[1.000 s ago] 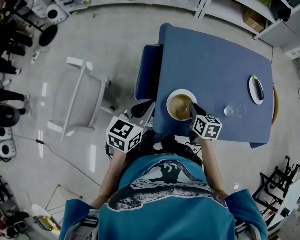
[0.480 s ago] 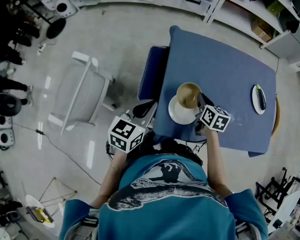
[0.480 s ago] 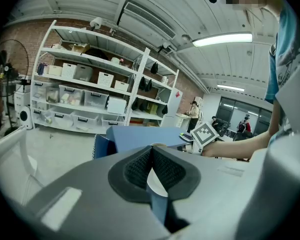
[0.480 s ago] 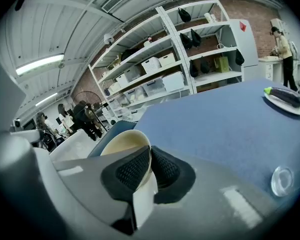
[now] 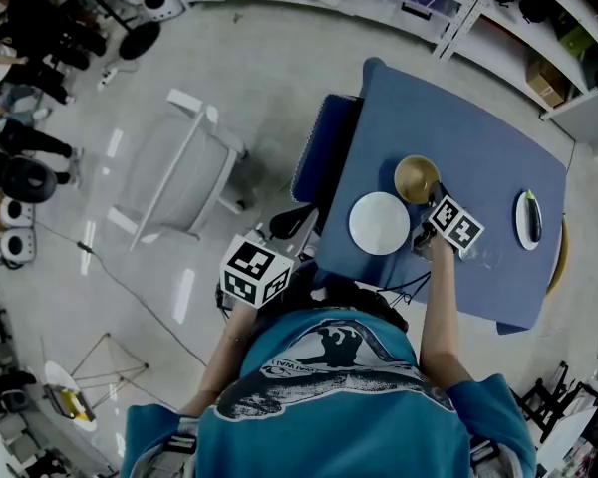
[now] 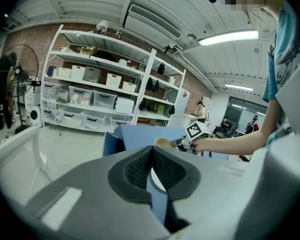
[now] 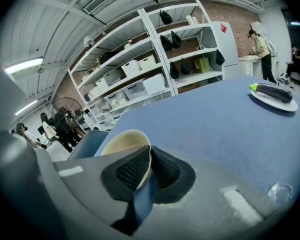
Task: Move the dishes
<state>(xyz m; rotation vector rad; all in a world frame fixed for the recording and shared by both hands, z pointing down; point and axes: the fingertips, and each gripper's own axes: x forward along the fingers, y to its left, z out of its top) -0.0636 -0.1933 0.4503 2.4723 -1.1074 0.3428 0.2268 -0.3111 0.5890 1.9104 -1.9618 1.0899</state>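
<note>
Worktop (image 5: 448,127): blue, lying at a slant in the upper right of the view.
White plate (image 5: 379,223): empty, flat on the worktop close to its near edge.
Bowl (image 5: 415,177): tan, just beyond and right of the white plate.
Right gripper (image 5: 436,196): tip at the bowl's near rim, marker cube behind it.
Left gripper (image 5: 290,222): off the worktop's near left corner, over the floor.
Small plate (image 5: 521,229): at the worktop's right edge, with a dark aubergine (image 5: 533,217) on it.
Glass (image 5: 483,257): clear, just right of the right gripper.
Blue chair (image 5: 317,162): against the worktop's left side.
White chair (image 5: 184,177): on the floor, well apart to the left.
</note>
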